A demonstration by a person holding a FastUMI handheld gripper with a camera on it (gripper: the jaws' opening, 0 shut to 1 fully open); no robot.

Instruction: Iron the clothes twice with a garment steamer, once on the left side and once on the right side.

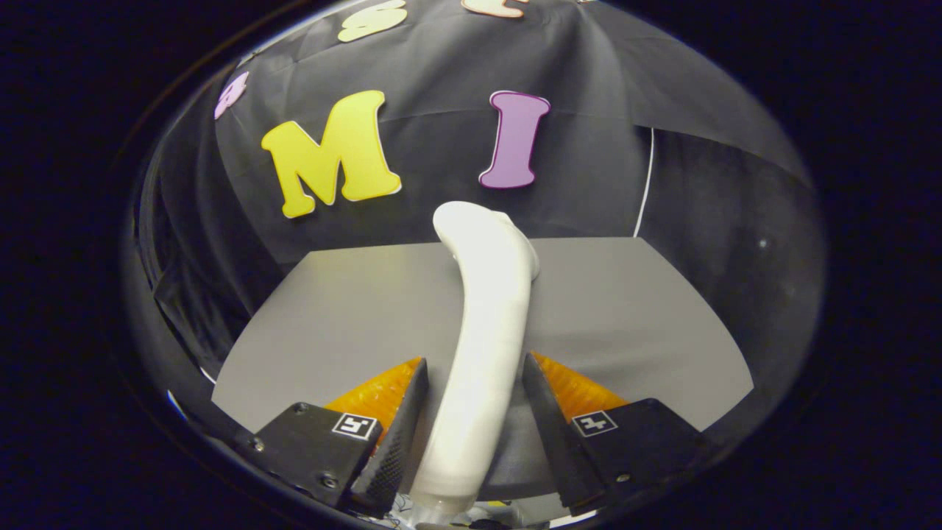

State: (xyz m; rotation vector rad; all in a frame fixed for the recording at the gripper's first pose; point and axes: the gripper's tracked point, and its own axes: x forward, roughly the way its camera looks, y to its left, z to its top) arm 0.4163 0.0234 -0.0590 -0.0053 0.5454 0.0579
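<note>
Your gripper (475,412) had the garment steamer (482,346) between its two fingers, the white handle running up the gap from just below the fingertips and curving toward its head, which sat beyond the fingers over the far half of the grey table (633,316). Both fingers (401,419) stood narrow and lay against the handle's sides, one on each flank, so you were holding the steamer with both pressing on it. The handle leaned slightly, its upper end bending over to the left before rounding off at the head. The table top lay below and around the steamer, flat and grey, reaching back to the black cloth wall (589,147) of the booth. A thin white cord (646,184) hung down the wall beyond the table's far right corner. Whether the steamer's head touched the table could not be told from this angle
</note>
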